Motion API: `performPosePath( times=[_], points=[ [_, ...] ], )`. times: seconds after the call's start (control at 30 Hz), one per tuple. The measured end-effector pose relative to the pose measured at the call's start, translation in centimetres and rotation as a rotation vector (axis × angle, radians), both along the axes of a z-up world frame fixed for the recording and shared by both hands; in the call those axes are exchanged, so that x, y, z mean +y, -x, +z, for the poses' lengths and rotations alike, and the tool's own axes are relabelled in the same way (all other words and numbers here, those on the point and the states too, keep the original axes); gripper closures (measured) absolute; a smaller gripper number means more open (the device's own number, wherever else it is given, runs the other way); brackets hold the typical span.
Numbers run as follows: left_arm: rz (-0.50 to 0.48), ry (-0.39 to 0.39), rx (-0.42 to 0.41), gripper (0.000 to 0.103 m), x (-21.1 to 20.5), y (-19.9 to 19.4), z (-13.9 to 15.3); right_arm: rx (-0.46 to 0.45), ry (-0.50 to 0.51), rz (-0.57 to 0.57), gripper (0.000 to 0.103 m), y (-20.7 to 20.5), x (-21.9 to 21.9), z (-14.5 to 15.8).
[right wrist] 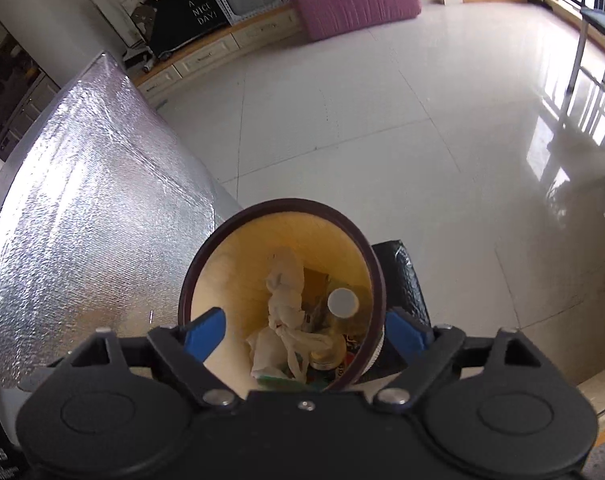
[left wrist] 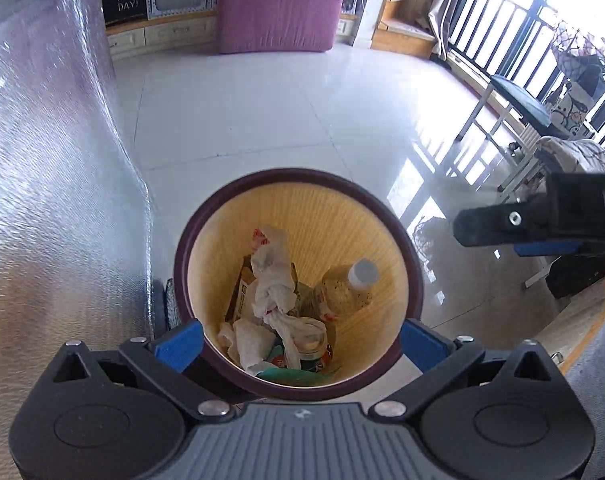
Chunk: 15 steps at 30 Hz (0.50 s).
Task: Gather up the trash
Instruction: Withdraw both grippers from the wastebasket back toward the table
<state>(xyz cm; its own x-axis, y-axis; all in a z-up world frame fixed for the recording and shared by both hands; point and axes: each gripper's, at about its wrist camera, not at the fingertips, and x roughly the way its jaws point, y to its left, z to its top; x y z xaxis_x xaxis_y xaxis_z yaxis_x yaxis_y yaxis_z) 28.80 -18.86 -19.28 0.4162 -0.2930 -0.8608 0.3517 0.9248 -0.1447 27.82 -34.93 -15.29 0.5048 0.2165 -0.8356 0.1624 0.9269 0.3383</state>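
Bottom of bin (left wrist: 298, 216) buried under tissue (left wrist: 272, 280); bottle (left wrist: 352, 284) partly sunk in the heap, label unreadable. Near rim of bin cut by gripper body in right wrist view (far rim clear). Right gripper (left wrist: 502, 226) cropped by picture's edge, one finger only. Wrappers (left wrist: 302, 360) beneath tissue too jumbled to tell apart.

Strong daylight pours in through the window (left wrist: 542, 8) at two o'clock, where it burns out to pure white. The glossy floor (left wrist: 294, 104) mirrors it in hard glare patches and railing shadows. The foil sheet (right wrist: 86, 176) sparkles at nine o'clock. Fisheye bending curves every edge; the corners fall dark, and the far room looks slightly soft.
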Motion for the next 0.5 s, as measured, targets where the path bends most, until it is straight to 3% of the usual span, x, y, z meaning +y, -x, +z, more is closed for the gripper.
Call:
performPosePath(
  times=[0.37,0.5],
  points=[
    [0.006,0.029,-0.06,0.0,1.7,3.2,4.6,-0.099,0.093,0.003,0.0,5.5,0.0,3.8],
    [0.024,0.037,-0.099,0.0,2.5,4.3,6.5,-0.148,0.13,0.003,0.0,7.6,0.2,5.1]
  ],
)
